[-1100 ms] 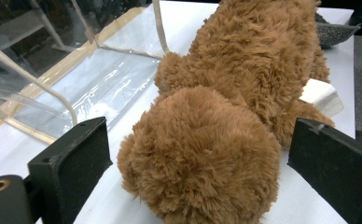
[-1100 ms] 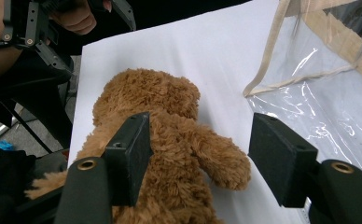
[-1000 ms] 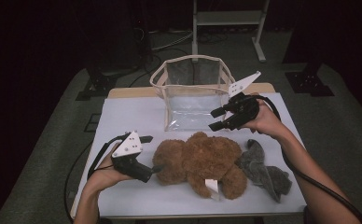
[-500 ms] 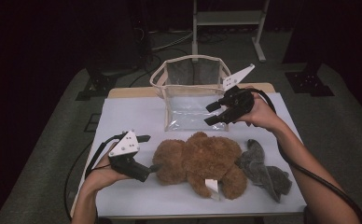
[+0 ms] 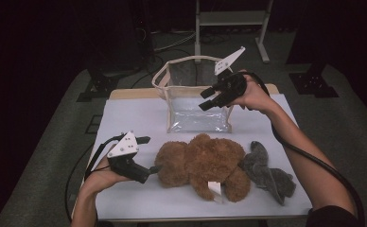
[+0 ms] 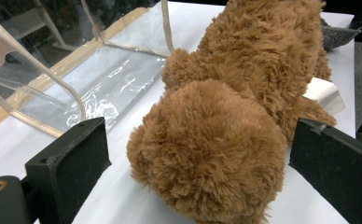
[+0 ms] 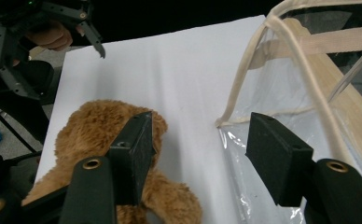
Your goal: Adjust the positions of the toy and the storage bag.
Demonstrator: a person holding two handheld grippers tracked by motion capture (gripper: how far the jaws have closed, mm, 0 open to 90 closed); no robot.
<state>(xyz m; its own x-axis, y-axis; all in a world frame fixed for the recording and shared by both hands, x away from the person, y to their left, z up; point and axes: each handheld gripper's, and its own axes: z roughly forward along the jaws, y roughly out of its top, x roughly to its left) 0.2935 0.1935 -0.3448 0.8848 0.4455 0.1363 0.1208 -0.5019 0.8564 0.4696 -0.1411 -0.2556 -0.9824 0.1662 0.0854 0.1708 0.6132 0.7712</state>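
— Two grippers are out over the table; what has changed in the last second?

— Mostly the right gripper [image 5: 206, 99]. It was lower and nearer the table's right side; now it has lifted and swung in over the clear bag [image 5: 196, 97], hanging above the bag's right front corner. Its jaws have just been closing a little, yet they stand apart with nothing between them.

— And the left gripper [image 5: 154, 169]?

— Same spot as before, low on the near left. Its jaws are spread wide on either side of the brown teddy bear [image 5: 203, 163], right at the head end, and the pads don't press the fur.

— Where does the bear lie?

— On its side along the front of the table, just in front of the bag, unmoved. A grey plush toy [image 5: 269, 175] lies against its right end.

— What about the surface and the room?

— A white sheet [image 5: 129, 120] covers the table, with a strip of wood showing at the far edge. Grey carpet [image 5: 54, 156] runs around it, the room behind is dark, and a white metal stand [image 5: 229, 19] sits past the bag.
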